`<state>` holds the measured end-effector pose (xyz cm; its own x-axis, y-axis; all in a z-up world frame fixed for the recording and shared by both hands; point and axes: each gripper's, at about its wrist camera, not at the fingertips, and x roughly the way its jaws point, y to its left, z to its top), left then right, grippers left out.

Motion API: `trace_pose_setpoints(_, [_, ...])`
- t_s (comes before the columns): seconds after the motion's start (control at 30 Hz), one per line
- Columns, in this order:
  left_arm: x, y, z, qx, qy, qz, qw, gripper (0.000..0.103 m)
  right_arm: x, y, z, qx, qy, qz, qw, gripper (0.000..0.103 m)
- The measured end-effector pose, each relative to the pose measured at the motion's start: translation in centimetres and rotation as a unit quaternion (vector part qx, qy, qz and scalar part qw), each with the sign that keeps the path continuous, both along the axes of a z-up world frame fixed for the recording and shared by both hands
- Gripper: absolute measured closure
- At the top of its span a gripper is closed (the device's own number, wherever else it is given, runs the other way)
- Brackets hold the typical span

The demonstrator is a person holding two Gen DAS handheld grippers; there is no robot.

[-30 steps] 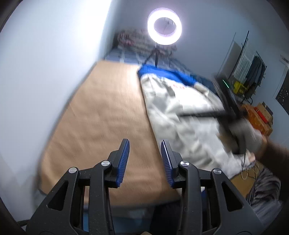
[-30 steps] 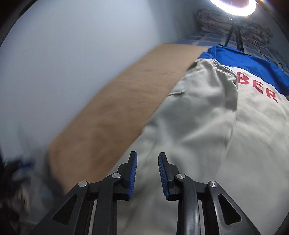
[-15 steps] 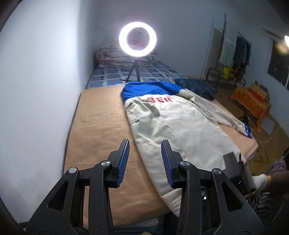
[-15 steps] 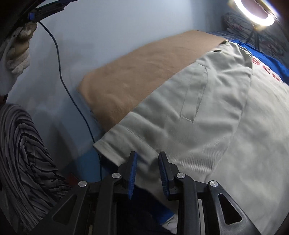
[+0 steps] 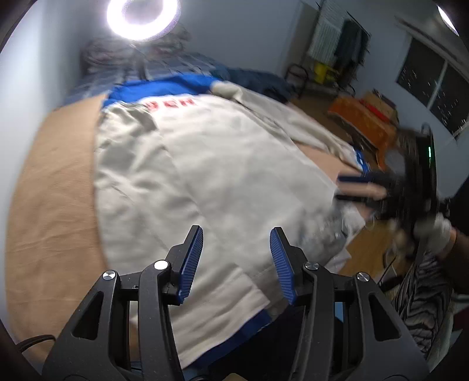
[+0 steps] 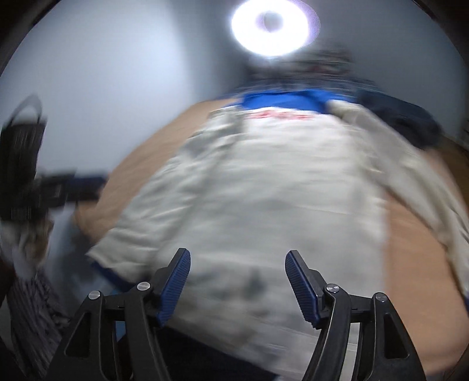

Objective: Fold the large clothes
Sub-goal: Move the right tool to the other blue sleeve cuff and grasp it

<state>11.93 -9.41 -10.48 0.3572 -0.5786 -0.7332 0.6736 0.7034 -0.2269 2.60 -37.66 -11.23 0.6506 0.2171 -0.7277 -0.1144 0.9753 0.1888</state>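
- Two tools over one garment: left tool (image 5: pixel 236 258) and right tool (image 6: pixel 237 282) both poised above the near hem, tilted down toward it.
- Jacket (image 5: pixel 205 181), cream with blue collar and red lettering, spread flat lengthwise on the tan-covered bed (image 5: pixel 55 187), far sleeve (image 5: pixel 293 123) trailing off toward the floor side; laid out so, probably, for clean fold lines.
- Left tool spread, jaws just widened, nothing between them, only cloth beneath.
- Right tool spread wider, also just widened, nothing pinched.
- Likely readied for taking the blue-banded hem (image 5: pixel 249 328) at two points.
- Ring light (image 5: pixel 142 17) at bed's far end.
- Heavy blur; actual contact with the cloth impossible to tell.
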Motion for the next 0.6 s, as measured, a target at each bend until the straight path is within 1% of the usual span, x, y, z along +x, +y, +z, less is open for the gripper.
trace_pose_setpoints(0.07, [-0.1, -1.3, -0.6, 0.003, 0.002, -0.014, 0.9999, 0.054, -0.1, -3.8, 0.0, 0.000, 0.001, -0.045, 0.999, 0.033])
trace_pose_setpoints(0.17, [0.4, -2.4, -1.2, 0.000, 0.014, -0.022, 0.9997, 0.054, -0.9, -9.4, 0.0, -0.001, 0.011, -0.114, 0.993, 0.033])
trace_pose_setpoints(0.27, [1.2, -3.6, -1.8, -0.004, 0.027, -0.029, 0.9992, 0.054, -2.0, -14.4, 0.0, 0.024, 0.013, -0.174, 0.984, 0.033])
trace_pose_setpoints(0.3, [1.4, -4.0, -2.0, -0.002, 0.030, -0.030, 0.9991, 0.054, -2.6, -16.9, -0.2, 0.049, 0.012, -0.203, 0.978, 0.033])
trace_pose_setpoints(0.37, [1.6, -4.8, -2.3, 0.000, 0.034, -0.036, 0.9988, 0.054, -3.5, -20.2, -0.6, 0.088, 0.009, -0.247, 0.965, 0.033])
trace_pose_setpoints(0.47, [1.7, -5.7, -2.6, 0.003, 0.034, -0.042, 0.9985, 0.054, -5.3, -25.0, -1.4, 0.129, 0.003, -0.316, 0.940, 0.033])
trace_pose_setpoints(0.5, [1.8, -5.9, -2.7, 0.004, 0.034, -0.044, 0.9984, 0.054, -6.0, -26.8, -1.8, 0.145, 0.002, -0.341, 0.929, 0.033])
trace_pose_setpoints(0.53, [1.8, -6.2, -2.7, 0.005, 0.035, -0.046, 0.9983, 0.054, -6.6, -27.9, -2.1, 0.159, 0.000, -0.357, 0.920, 0.033])
trace_pose_setpoints(0.6, [1.9, -6.5, -2.8, 0.006, 0.036, -0.051, 0.9980, 0.054, -7.9, -31.3, -3.5, 0.212, -0.004, -0.399, 0.892, 0.033])
